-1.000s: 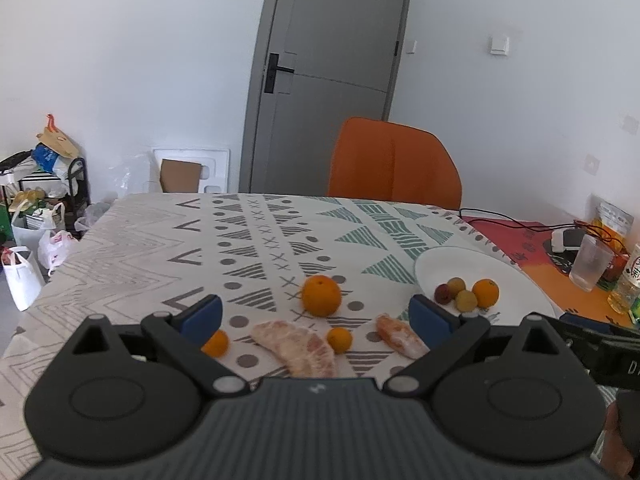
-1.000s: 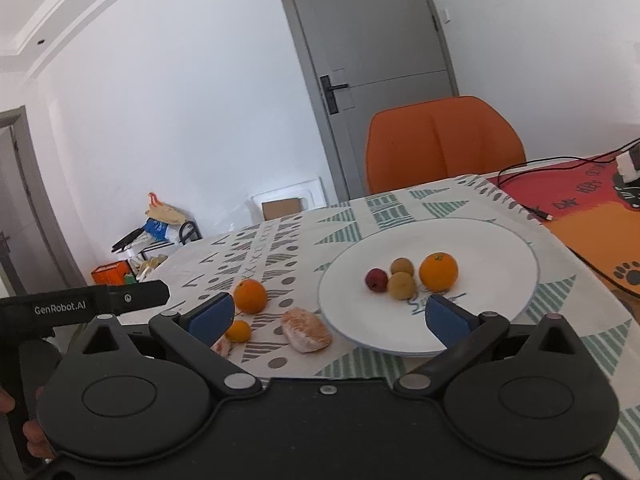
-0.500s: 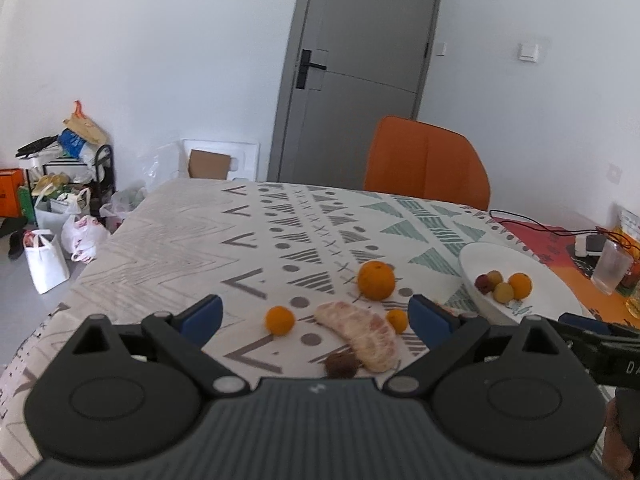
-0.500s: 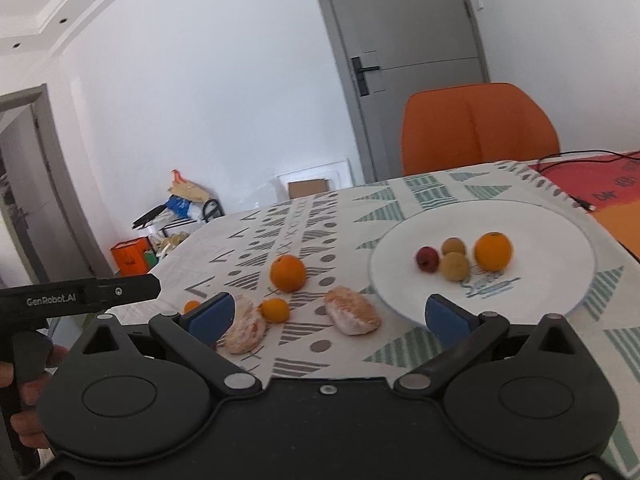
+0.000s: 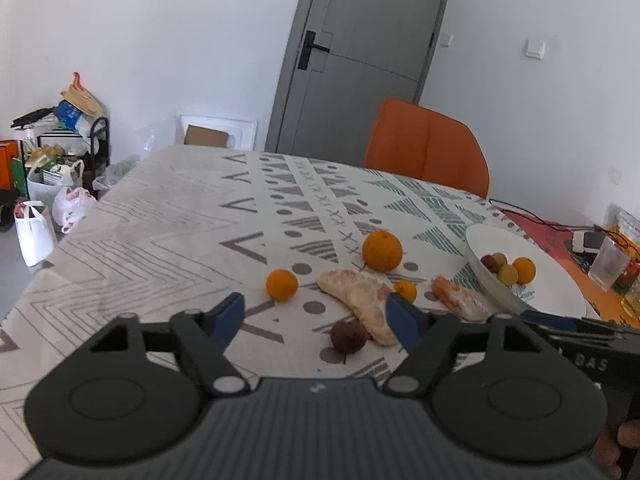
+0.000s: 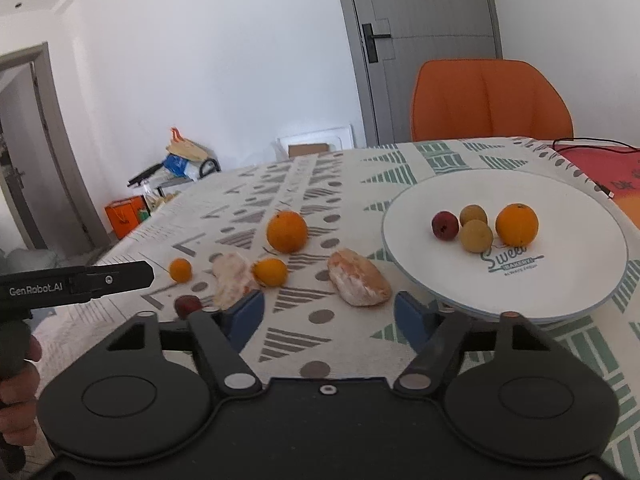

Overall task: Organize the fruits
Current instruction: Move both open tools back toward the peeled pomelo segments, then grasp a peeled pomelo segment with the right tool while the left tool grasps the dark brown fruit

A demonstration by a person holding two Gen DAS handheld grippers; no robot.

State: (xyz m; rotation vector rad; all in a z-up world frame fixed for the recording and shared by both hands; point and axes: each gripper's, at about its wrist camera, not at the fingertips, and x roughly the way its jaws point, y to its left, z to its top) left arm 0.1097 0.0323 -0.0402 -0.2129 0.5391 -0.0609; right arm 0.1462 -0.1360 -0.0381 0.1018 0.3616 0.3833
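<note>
Since 1 s ago both cams swing left: the plate (image 5: 560, 280) slides toward the right edge of the left wrist view, and a dark brown round fruit (image 5: 348, 335) now shows near the left gripper (image 5: 316, 318), which wasn't visible then. Both claws look narrower than before but are still spread apart, holding nothing; right gripper (image 6: 330, 314) hovers over the tablecloth (image 6: 304, 344) near the plate.

Loose fruit on the cloth: big orange (image 5: 382, 251) further back, small orange (image 5: 282, 285) to the left, another small one (image 5: 405, 290) tucked behind the long peeled citrus piece (image 5: 362, 300), 2nd peeled piece (image 5: 460, 300) just beside the plate rim. On the plate: one orange (image 6: 516, 224), two tan fruits (image 6: 475, 235), one red fruit (image 6: 445, 225), clustered together.

Right wrist view shows the plate's printed "Sweet" wording and the fruits on it clearly; left wrist view only gets them small and edge-on. Left view shows a glass (image 5: 608, 264) and clutter at far right, which the right view lacks.

Hard to see: dark fruit is partly behind the left gripper's body in the right view; right-hand fingertip (image 5: 402, 322) covers part of the long peeled piece.
</note>
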